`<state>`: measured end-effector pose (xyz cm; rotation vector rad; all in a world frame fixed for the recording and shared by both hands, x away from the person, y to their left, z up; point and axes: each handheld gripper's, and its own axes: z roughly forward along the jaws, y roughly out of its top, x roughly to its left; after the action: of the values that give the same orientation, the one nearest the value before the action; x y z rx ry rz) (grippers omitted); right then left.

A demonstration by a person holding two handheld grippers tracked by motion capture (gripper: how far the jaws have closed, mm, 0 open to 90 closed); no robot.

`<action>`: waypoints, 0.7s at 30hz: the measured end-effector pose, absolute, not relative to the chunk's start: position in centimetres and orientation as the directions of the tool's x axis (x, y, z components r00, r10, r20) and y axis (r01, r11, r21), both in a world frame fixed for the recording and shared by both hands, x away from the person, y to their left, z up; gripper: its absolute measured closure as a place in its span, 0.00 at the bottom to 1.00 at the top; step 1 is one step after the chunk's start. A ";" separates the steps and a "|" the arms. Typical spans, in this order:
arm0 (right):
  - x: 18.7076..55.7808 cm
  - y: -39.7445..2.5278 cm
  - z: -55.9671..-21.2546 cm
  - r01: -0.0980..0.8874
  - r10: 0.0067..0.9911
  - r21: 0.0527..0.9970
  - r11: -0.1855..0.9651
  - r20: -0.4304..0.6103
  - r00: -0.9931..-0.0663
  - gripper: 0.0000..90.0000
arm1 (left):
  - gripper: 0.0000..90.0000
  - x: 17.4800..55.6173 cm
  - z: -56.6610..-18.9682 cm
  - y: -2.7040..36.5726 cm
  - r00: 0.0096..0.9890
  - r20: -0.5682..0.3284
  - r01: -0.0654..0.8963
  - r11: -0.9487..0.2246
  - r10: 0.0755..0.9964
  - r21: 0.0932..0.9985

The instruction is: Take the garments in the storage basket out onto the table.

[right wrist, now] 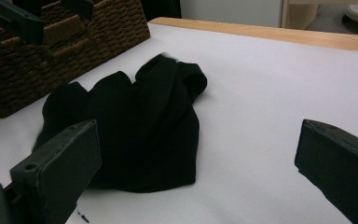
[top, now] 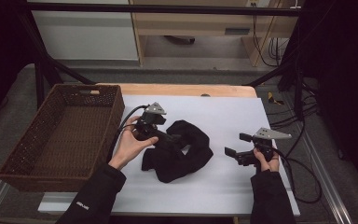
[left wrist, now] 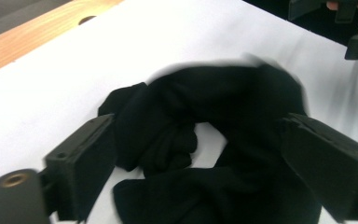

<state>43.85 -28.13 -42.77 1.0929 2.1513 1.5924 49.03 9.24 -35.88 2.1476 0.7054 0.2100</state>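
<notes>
Your left gripper (top: 175, 138) sits over the left part of the black cloth (top: 182, 151), which lies crumpled on the white sheet (top: 223, 116) near the middle of the table, just right of the wicker basket (top: 65, 135). From the high view you cannot read how its jaws stand, since they merge with the dark fabric; the left gripper view settles it: the jaws are spread wide, one at each side of the black cloth (left wrist: 205, 140), with nothing pinched between them. That view also shows a gap in the bundle where the white sheet (left wrist: 74, 70) peeks through, and it is too blurred to tell whether the jaws touch the fabric. Your right gripper (top: 235, 147) hangs well apart from the cloth, over bare sheet to its right. The right gripper view shows its jaws also spread wide, the black cloth (right wrist: 135, 126) heaped ahead of them, and the wicker basket (right wrist: 74, 51) just behind it.
</notes>
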 end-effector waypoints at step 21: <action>43.8 -28.2 -42.7 0.420 0.691 0.900 0.118 0.230 -0.685 0.01 | 0.03 47.2 -33.3 14.3 0.768 -0.092 0.413 -0.381 0.634 0.827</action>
<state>43.84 -28.17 -42.73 1.0991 2.1492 1.5946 47.20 14.31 -33.33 2.0268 0.7855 0.2983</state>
